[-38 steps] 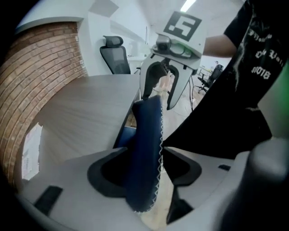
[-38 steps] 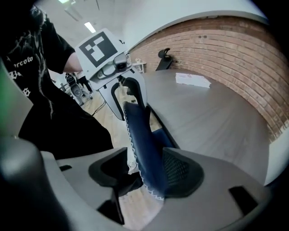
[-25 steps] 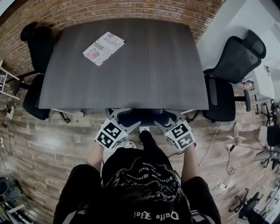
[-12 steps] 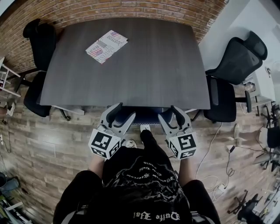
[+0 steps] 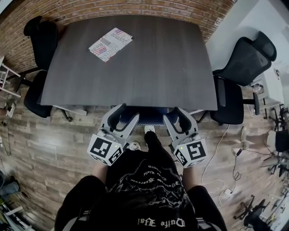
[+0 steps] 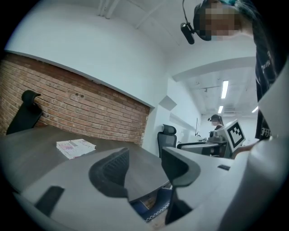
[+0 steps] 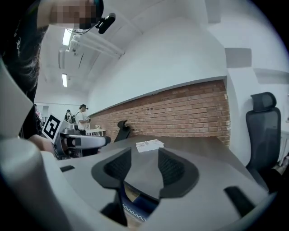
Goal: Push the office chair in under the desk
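Observation:
The office chair stands tucked under the near edge of the dark grey desk; only a strip of its blue seat shows between my grippers. My left gripper hovers just short of the desk edge, open and empty. My right gripper is level with it on the other side; its jaws have just been closing a little and stand open with nothing between them. In the left gripper view the blue seat shows below the desk top, past the left gripper. The right gripper looks over the same seat.
A printed booklet lies on the far left of the desk. A black chair stands at the desk's left end and a black mesh chair at its right. Cables trail over the wooden floor. A brick wall runs behind the desk.
Both grippers have risen from the chair's seat at the desk edge, drawn back a little and tipped up until they point level. Less of the blue seat shows than before.

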`<state>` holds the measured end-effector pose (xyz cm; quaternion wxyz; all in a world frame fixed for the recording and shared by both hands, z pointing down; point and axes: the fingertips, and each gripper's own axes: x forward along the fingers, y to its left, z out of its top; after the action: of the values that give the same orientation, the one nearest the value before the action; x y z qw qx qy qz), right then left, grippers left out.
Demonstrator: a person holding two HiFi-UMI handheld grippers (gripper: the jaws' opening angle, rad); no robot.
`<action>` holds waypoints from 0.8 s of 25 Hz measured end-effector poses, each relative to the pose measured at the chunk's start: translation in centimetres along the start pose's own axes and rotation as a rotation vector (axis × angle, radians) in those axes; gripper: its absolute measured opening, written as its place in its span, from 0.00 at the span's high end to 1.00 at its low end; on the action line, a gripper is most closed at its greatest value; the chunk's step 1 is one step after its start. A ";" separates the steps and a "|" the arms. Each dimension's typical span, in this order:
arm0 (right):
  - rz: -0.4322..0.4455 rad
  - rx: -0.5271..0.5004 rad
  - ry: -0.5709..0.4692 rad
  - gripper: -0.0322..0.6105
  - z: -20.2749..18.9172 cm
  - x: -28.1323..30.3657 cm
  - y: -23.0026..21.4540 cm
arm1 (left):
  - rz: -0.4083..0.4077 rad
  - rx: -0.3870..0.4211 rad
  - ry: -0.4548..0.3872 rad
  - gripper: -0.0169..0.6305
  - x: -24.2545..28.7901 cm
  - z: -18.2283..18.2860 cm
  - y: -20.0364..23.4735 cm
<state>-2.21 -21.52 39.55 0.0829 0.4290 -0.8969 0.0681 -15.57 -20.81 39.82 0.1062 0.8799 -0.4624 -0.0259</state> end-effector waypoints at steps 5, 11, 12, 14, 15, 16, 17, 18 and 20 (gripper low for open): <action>-0.038 -0.006 -0.007 0.83 0.0 0.0 0.3 | -0.016 0.053 0.011 0.81 0.1 0.1 -0.9; -0.041 0.009 -0.038 0.93 0.6 0.0 0.3 | -0.014 0.087 0.002 0.95 0.5 0.5 -1.6; -0.037 0.023 -0.049 0.94 0.8 -0.1 0.3 | -0.010 0.090 0.002 0.96 0.5 0.6 -1.6; -0.032 0.039 -0.062 0.94 1.0 -0.2 0.3 | -0.006 0.101 0.004 0.96 0.7 0.7 -1.6; -0.033 0.036 -0.064 0.95 1.0 -0.2 0.2 | -0.006 0.108 0.006 0.96 0.8 0.7 -1.7; -0.038 0.028 -0.063 0.95 1.0 -0.3 0.2 | -0.008 0.116 0.008 0.96 0.9 0.6 -1.8; -0.045 0.018 -0.060 0.95 0.9 -0.3 0.1 | -0.012 0.123 0.010 0.96 1.0 0.6 -2.0; -0.055 0.007 -0.057 0.95 0.9 -0.2 0.1 | -0.016 0.128 0.012 0.96 1.0 0.5 -2.2; -0.067 -0.006 -0.051 0.95 0.8 -0.2 0.0 | -0.021 0.130 0.014 0.96 1.1 0.4 -2.4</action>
<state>-2.18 -21.54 38.78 0.0633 0.4601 -0.8841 0.0517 -13.04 -20.49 39.03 0.0518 0.8898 -0.4534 0.0090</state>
